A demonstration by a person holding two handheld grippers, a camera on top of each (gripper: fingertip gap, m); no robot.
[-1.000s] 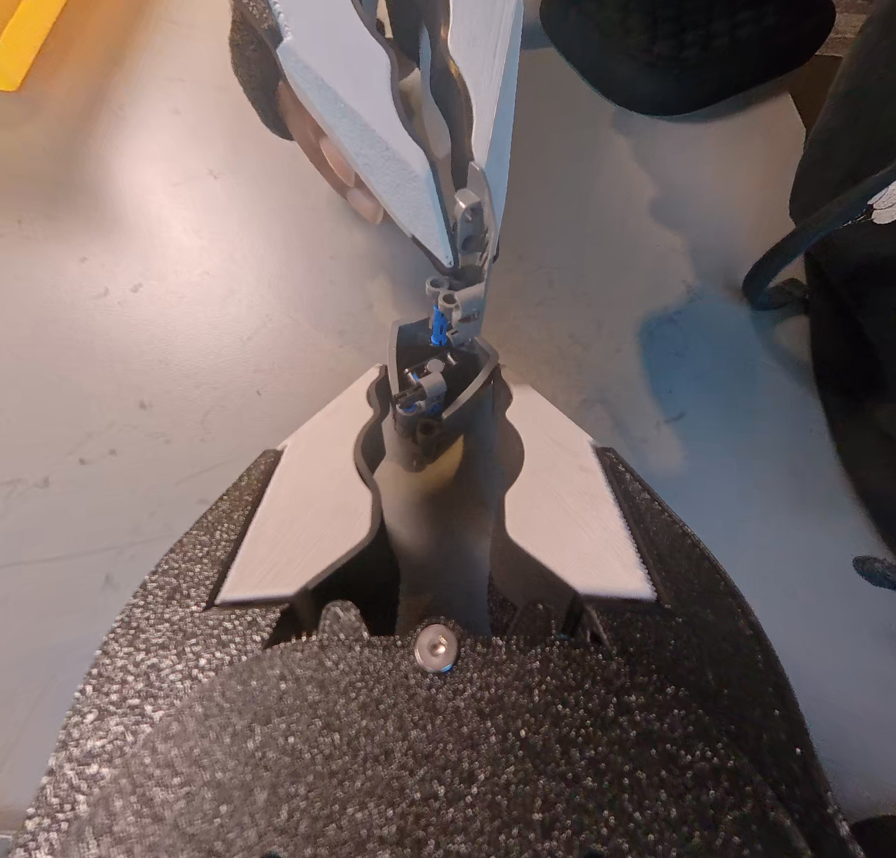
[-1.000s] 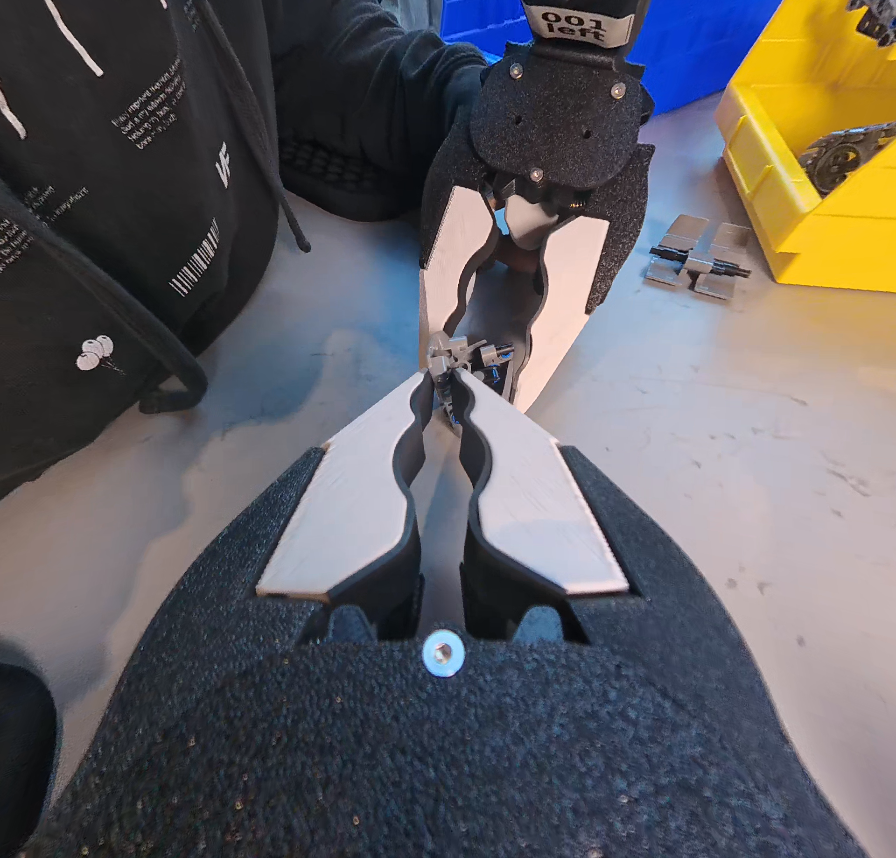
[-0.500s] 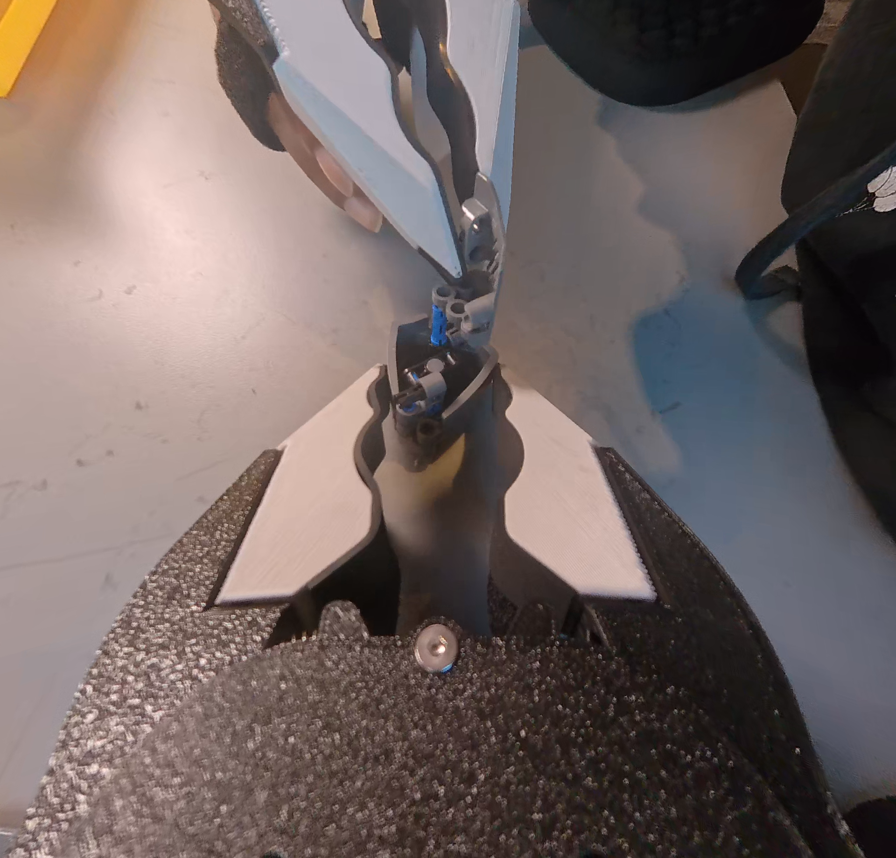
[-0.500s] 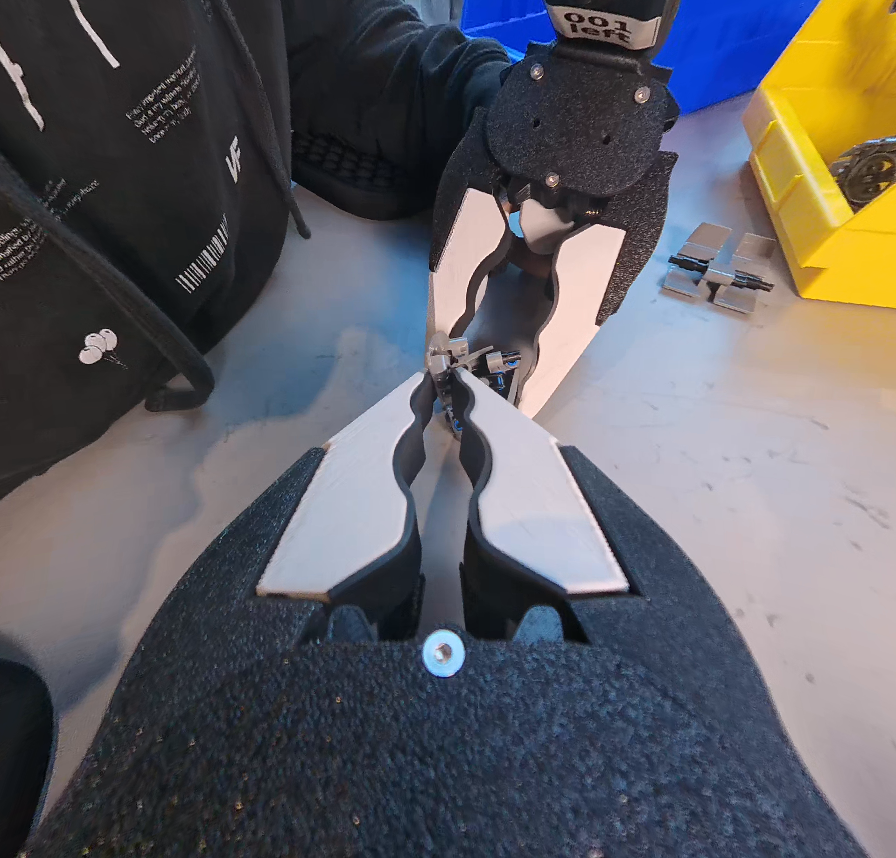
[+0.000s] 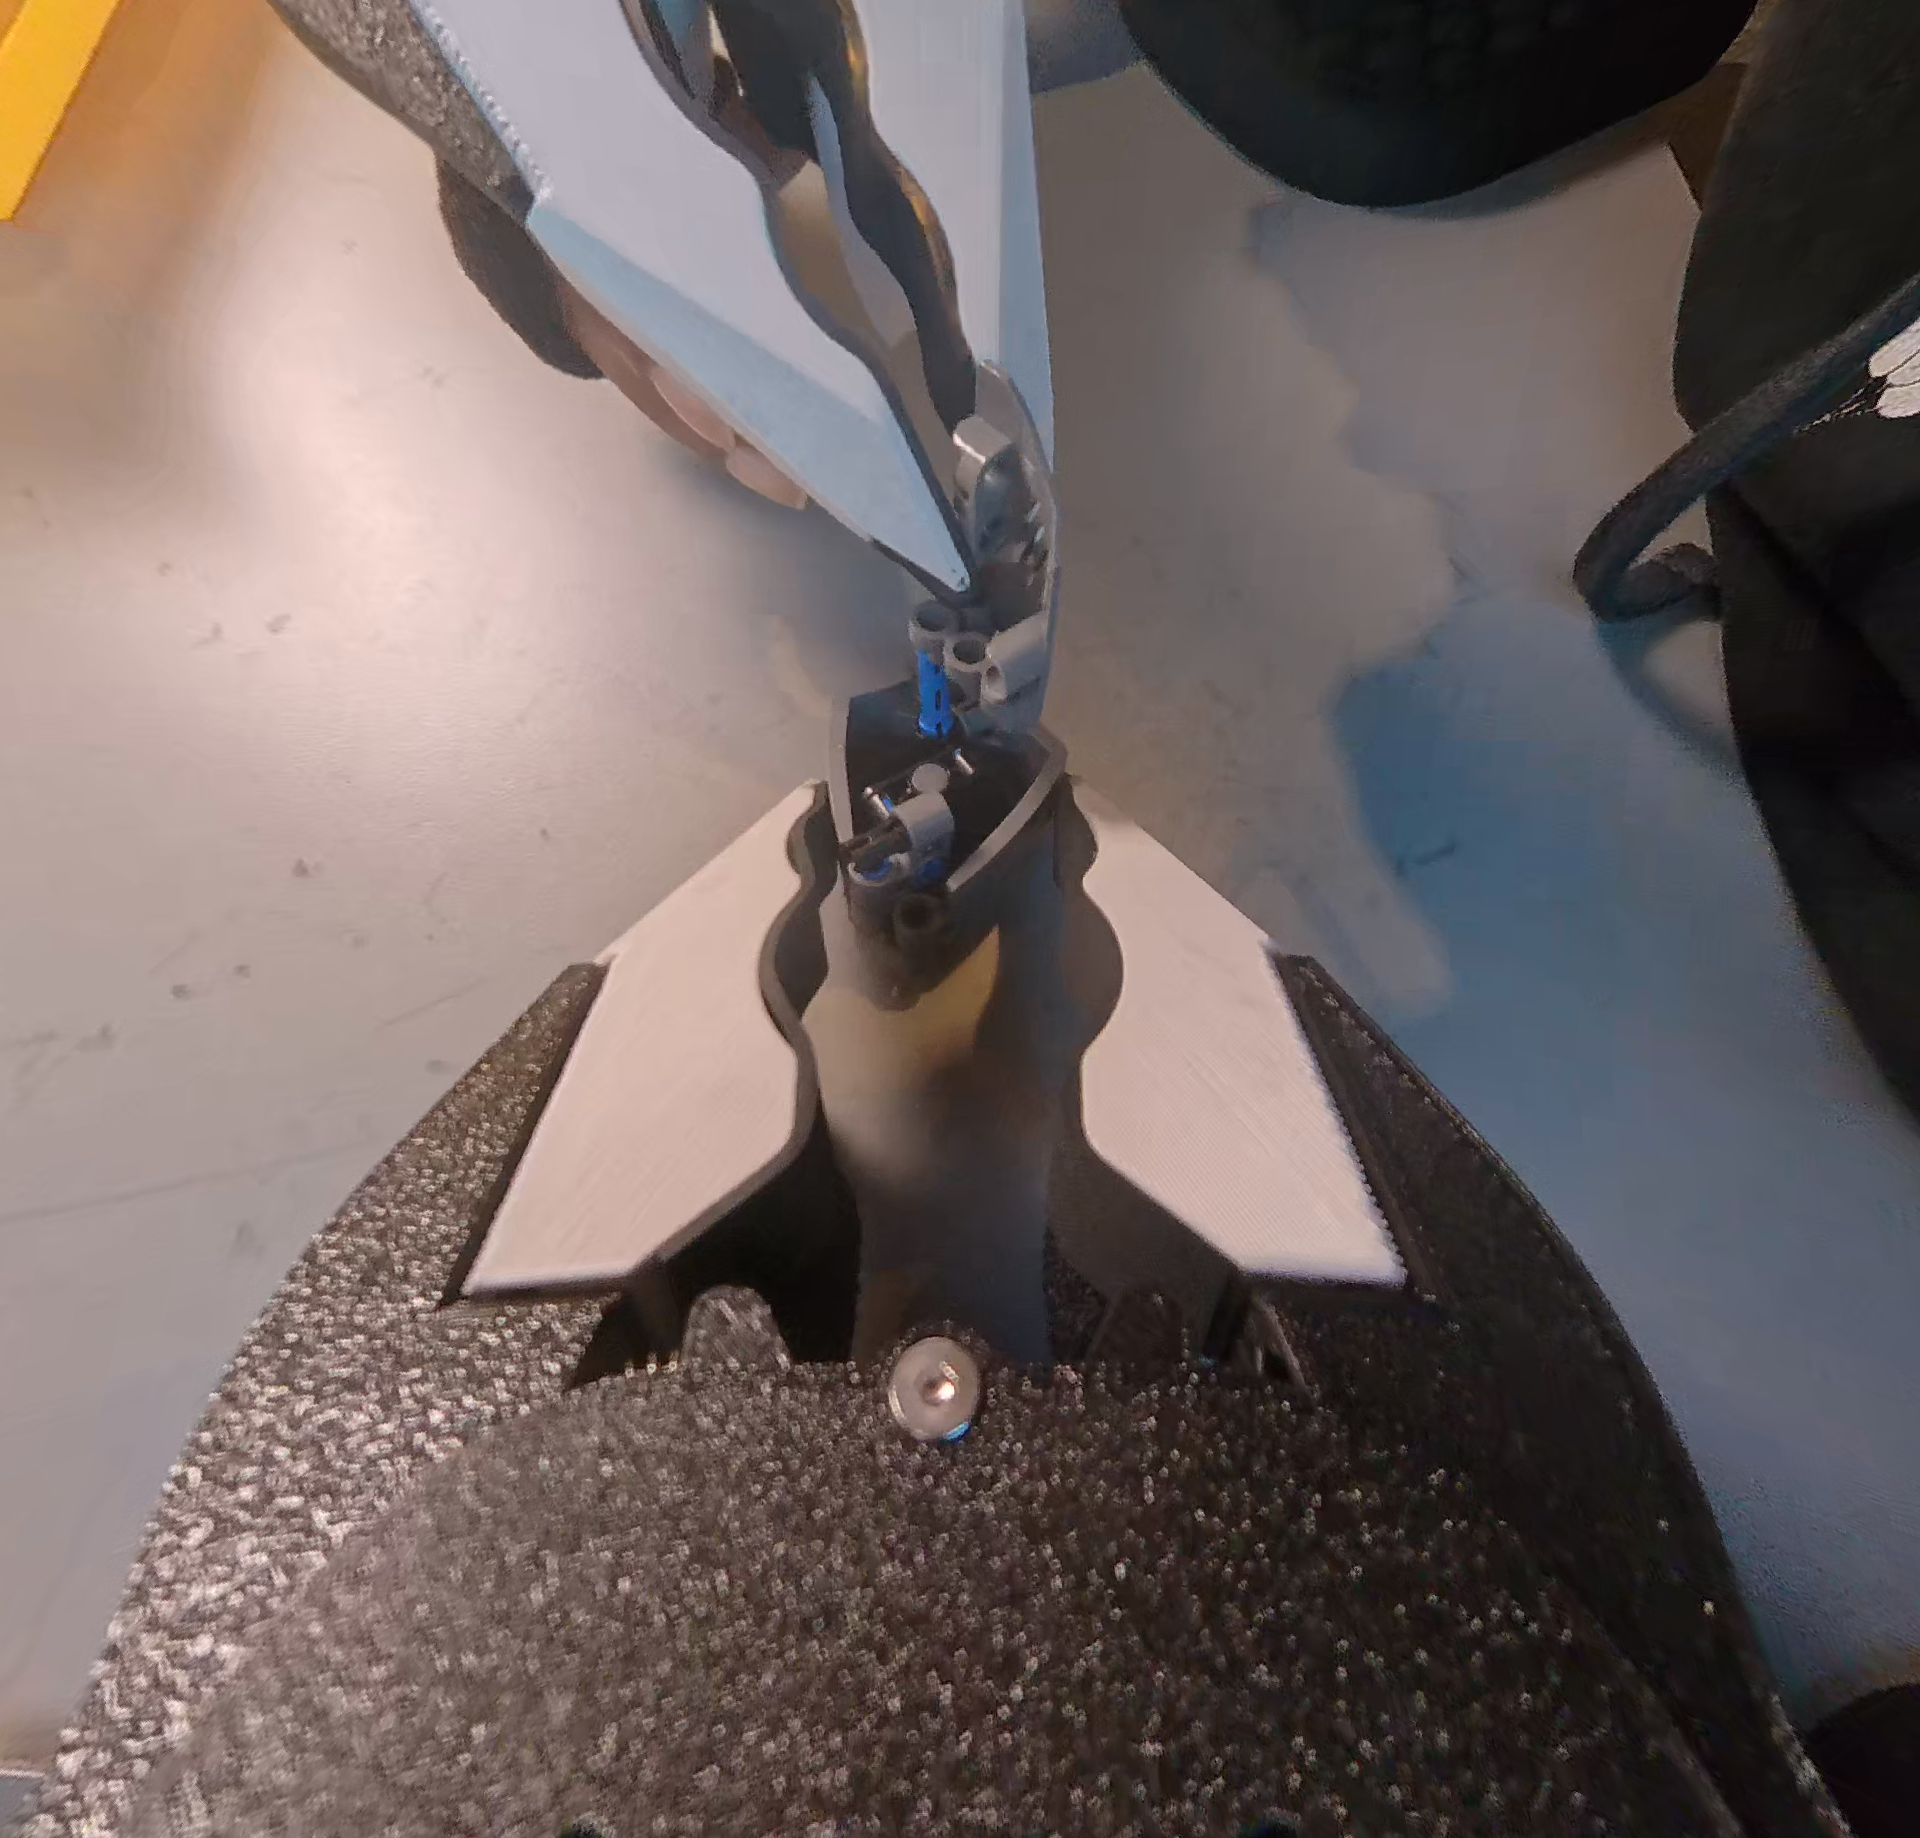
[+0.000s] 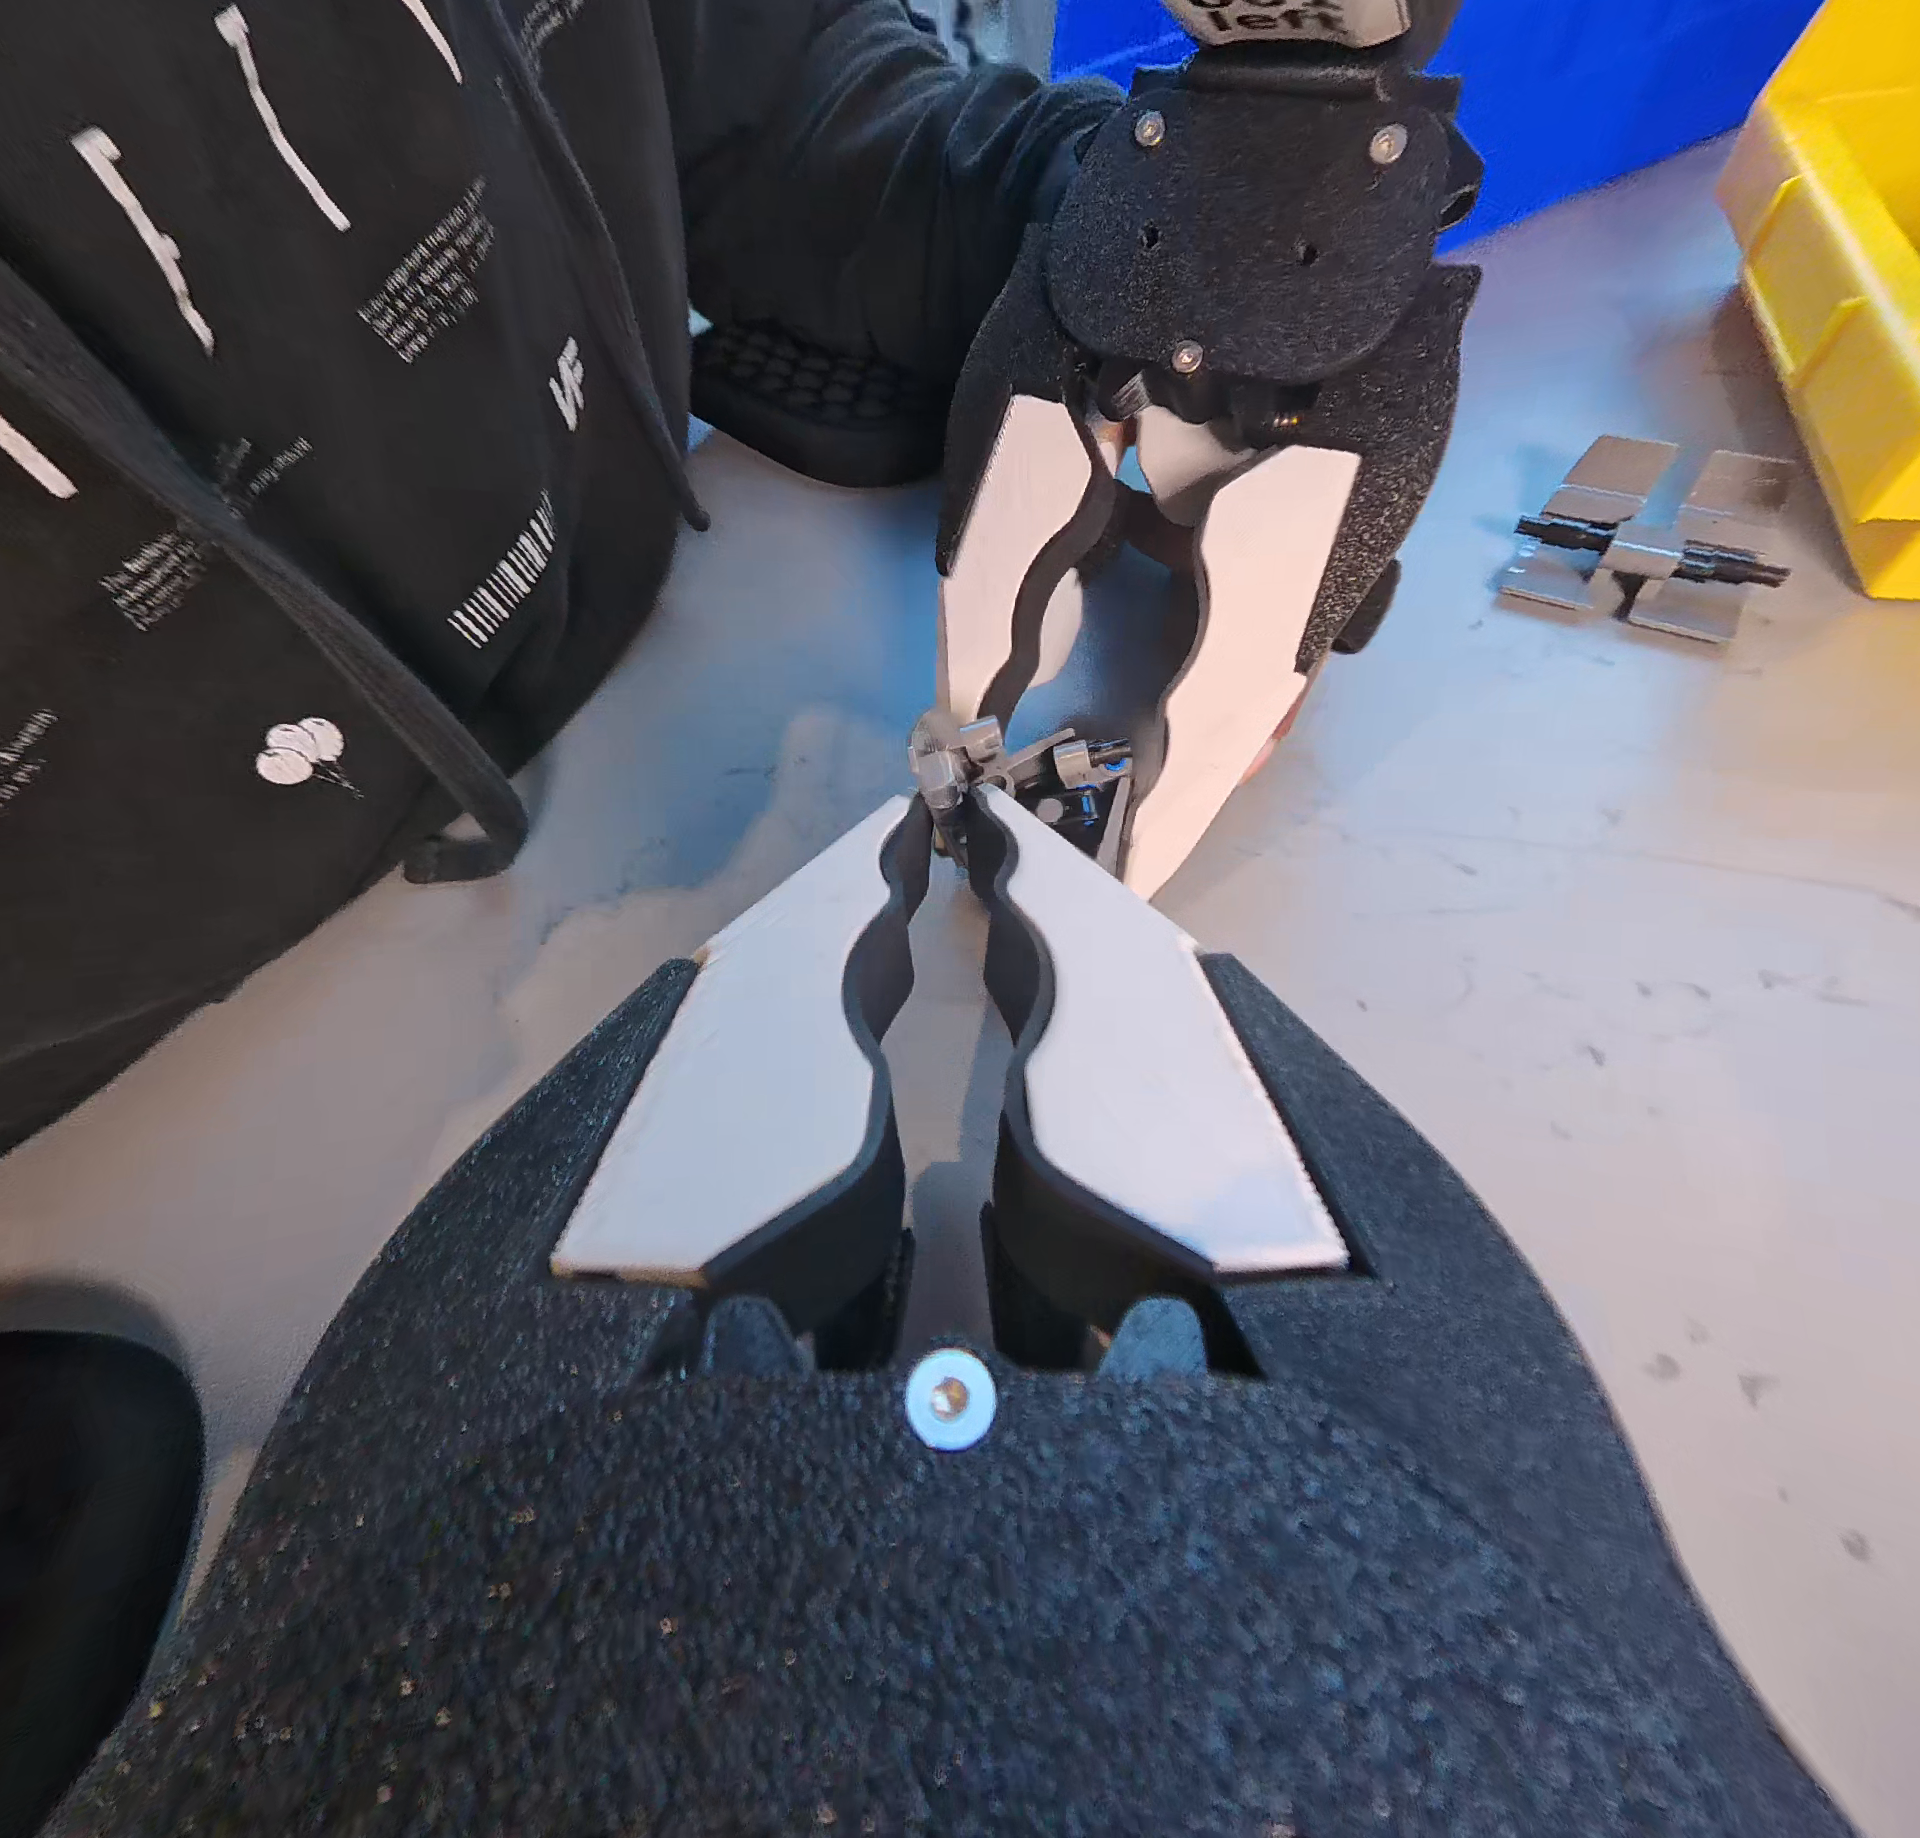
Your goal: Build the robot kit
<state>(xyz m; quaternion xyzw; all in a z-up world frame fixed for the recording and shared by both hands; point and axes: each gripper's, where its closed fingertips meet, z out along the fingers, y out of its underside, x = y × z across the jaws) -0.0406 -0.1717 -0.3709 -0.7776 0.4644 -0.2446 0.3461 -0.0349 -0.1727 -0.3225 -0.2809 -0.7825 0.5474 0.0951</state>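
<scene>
In the left wrist view my left gripper [image 5: 940, 786] is shut on a small dark and grey toy-brick assembly [image 5: 909, 832] with blue pins. My right gripper [image 5: 1003, 593] comes down from the top, shut on a grey beam piece [image 5: 992, 484] whose grey connector [image 5: 971, 650] and blue pin [image 5: 932, 699] meet the assembly. In the right wrist view my right gripper [image 6: 951, 801] pinches the grey beam piece [image 6: 951, 754]. The left gripper [image 6: 1060, 801] faces it, holding the assembly [image 6: 1075, 765]. All this is just above the grey table [image 6: 1455, 957].
A person in a black printed hoodie [image 6: 312, 334] sits at the left. A yellow bin [image 6: 1849, 334] and a blue bin [image 6: 1610, 74] stand at the back right. A grey part with black axles [image 6: 1642, 552] lies near the yellow bin. A black cushion [image 5: 1434, 53] lies behind. The grippers' ends are close to 5 cm from one another.
Both grippers stay shut with their pieces meeting. The two grippers have drawn a little closer, and the yellow bin has slid toward the right edge of the right wrist view.
</scene>
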